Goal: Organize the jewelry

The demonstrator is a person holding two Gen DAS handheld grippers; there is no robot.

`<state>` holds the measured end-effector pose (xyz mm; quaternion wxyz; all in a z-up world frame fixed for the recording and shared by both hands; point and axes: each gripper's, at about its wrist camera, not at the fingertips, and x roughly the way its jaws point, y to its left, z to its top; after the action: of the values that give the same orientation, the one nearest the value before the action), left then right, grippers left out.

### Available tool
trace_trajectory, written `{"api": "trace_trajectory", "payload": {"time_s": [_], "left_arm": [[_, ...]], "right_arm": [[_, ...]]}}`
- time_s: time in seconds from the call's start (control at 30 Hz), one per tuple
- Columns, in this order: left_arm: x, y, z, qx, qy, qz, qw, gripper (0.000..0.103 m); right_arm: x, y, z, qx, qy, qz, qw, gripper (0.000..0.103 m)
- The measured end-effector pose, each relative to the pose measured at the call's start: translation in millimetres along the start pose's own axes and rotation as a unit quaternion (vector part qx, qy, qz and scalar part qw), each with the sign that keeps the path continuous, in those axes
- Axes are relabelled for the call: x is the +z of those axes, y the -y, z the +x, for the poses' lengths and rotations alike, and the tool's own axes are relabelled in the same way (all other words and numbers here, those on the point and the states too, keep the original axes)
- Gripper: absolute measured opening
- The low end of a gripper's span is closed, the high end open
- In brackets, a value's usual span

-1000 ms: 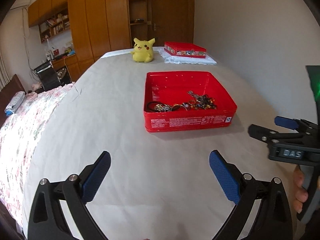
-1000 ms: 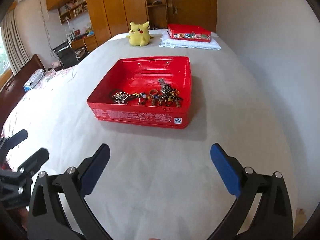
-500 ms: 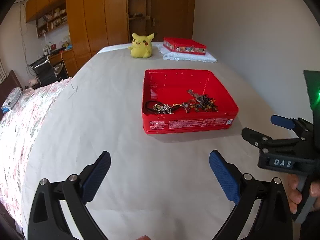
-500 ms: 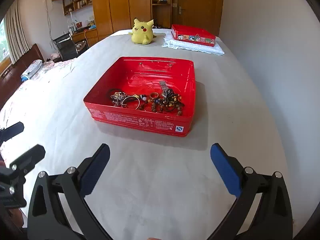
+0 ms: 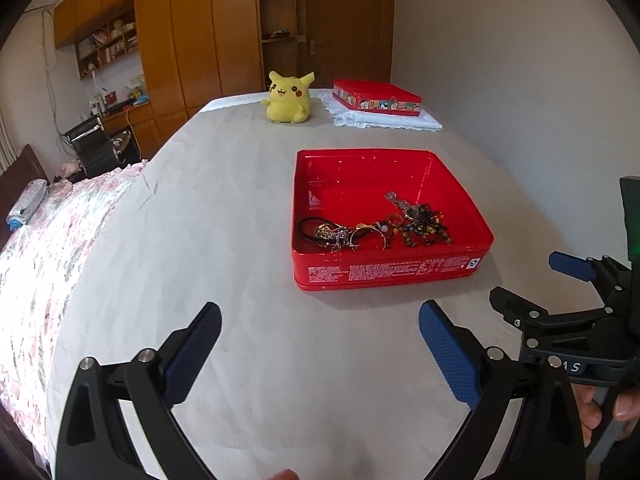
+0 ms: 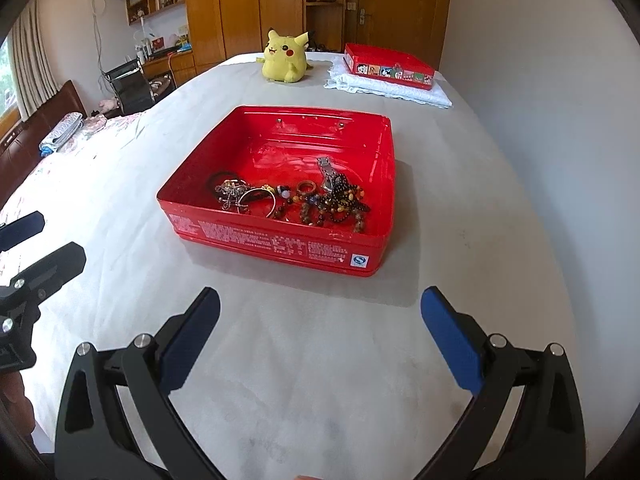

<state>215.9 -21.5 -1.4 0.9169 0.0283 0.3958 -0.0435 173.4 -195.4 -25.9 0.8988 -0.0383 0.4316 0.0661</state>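
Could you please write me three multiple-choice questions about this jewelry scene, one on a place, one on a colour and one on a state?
1. Where does the jewelry lie?
A. Along the near side of the open red tin
B. On the white cloth
C. Beside the plush toy

2. What colour are the pads on the right tongs?
A. Green
B. Blue
C. Yellow

3. How do the left tongs stand?
A. Shut on a bracelet
B. Shut on the tin's rim
C. Open, holding nothing

Answers:
1. A, since the beads, rings and chains are bunched inside the tin, against the wall nearest the cameras.
2. B, since both pads show blue in the right wrist view.
3. C, since the fingers are spread wide over bare bed cover, short of the tin.
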Motion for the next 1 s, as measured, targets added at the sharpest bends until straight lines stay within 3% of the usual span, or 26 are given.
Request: {"api": "trace_trajectory", "payload": {"time_s": [0.43,0.57,0.93,1.0], "left_arm": [[4.6,-5.0,9.2,-0.006,0.008,-0.010,0.9999,0.099],[6.1,-7.6,11.6,0.015,0.018,-0.011,0.9997,0.099],[12.8,-7.9,11.1,0.002,0.021,-0.014,0.9997,0.099],[13.4,-6.9,12.1,0.016,0.021,-0.010,0.9996,0.099]], "right_arm": [[4.6,-4.4,9.8,-0.004,0.003,-0.004,1.000,0.100],[3.5,-4.9,9.8,-0.010,0.005,-0.007,1.000,0.100],[2.9,-3.4,11.4,-0.013,0.007,-0.009,1.000,0.100],[3.0,-3.3,12.2,-0.013,0.007,-0.008,1.000,0.100]]}}
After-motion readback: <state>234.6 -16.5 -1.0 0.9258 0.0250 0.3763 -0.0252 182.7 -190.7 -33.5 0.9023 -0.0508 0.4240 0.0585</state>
